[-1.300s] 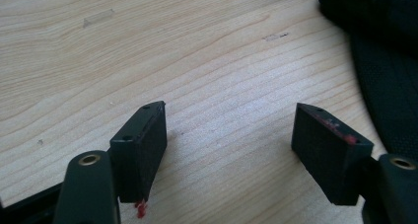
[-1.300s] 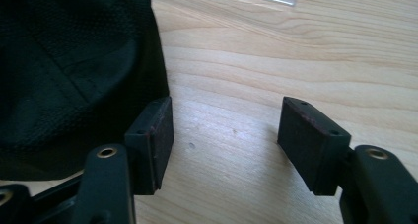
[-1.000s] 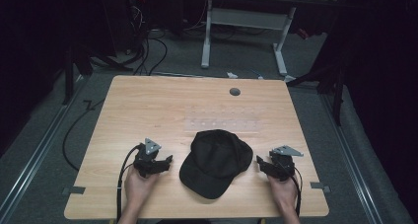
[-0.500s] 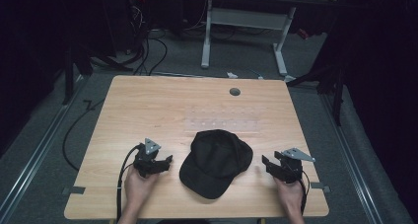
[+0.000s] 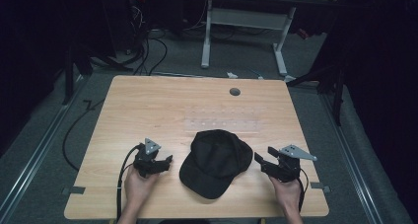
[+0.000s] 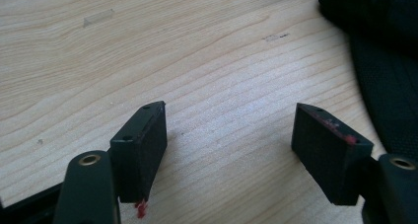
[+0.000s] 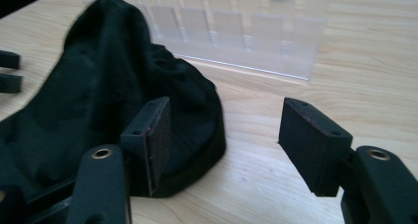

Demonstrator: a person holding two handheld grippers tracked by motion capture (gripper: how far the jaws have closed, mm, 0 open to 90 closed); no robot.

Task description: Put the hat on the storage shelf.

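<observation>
A black cap (image 5: 215,161) lies on the near middle of the wooden table (image 5: 148,105), brim toward the person. My left gripper (image 5: 167,163) rests on the table to the cap's left, jaws open and pointing at it. In the left gripper view the left gripper (image 6: 231,120) has bare wood in its gap and the cap (image 6: 384,61) off to the right. My right gripper (image 5: 260,161) hovers just right of the cap, apart from it. Its jaws have just been opening. In the right gripper view, bare table fills the right gripper's (image 7: 226,115) gap, with the cap (image 7: 108,95) behind its left jaw.
A strip of clear tape patches (image 5: 222,124) is stuck to the table beyond the cap, and a round cable hole (image 5: 234,92) sits near the far edge. Another desk's white frame (image 5: 244,21) and floor cables (image 5: 148,46) lie behind the table.
My right gripper has lifted off the table and drawn slightly right, away from the cap, with its jaws wider. The left gripper and the cap have not moved.
</observation>
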